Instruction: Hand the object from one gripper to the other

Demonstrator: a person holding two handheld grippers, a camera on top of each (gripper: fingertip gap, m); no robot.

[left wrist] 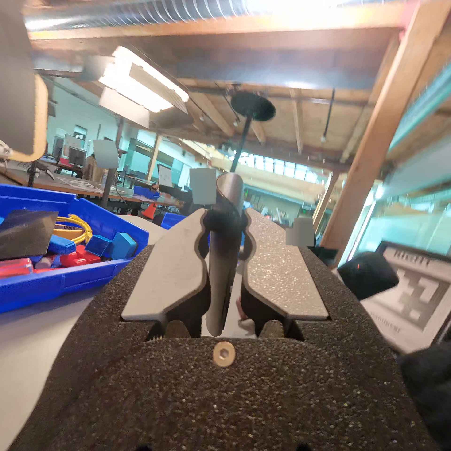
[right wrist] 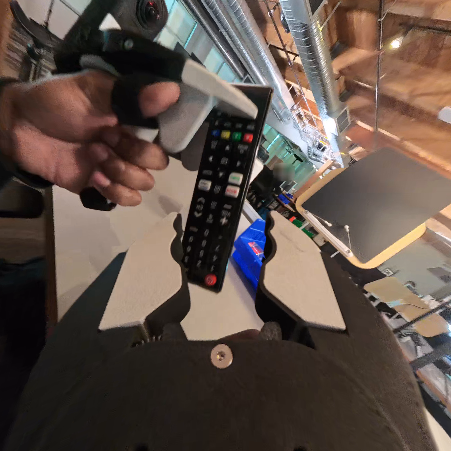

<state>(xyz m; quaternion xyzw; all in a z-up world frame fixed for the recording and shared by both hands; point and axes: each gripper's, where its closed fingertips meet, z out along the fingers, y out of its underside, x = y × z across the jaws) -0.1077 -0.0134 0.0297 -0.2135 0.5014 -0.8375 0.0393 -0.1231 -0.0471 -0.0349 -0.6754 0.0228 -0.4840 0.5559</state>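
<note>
One remote control clamped in the left hand-held gripper, right hand-held gripper spread wide around it

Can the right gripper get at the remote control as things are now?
Probably yes. The right gripper is open, and the remote control's lower end already hangs between its fingers; the left gripper grips only the far end.

Brightly lit from overhead: blown-out glare off the ceiling light panel and along the top edge of the left wrist view. Motion-blurred throughout, worst at the hand and the tagged block at far right. Strong fisheye bending of beams and duct toward the edges. Soft, faint shadows on the white table.
</note>
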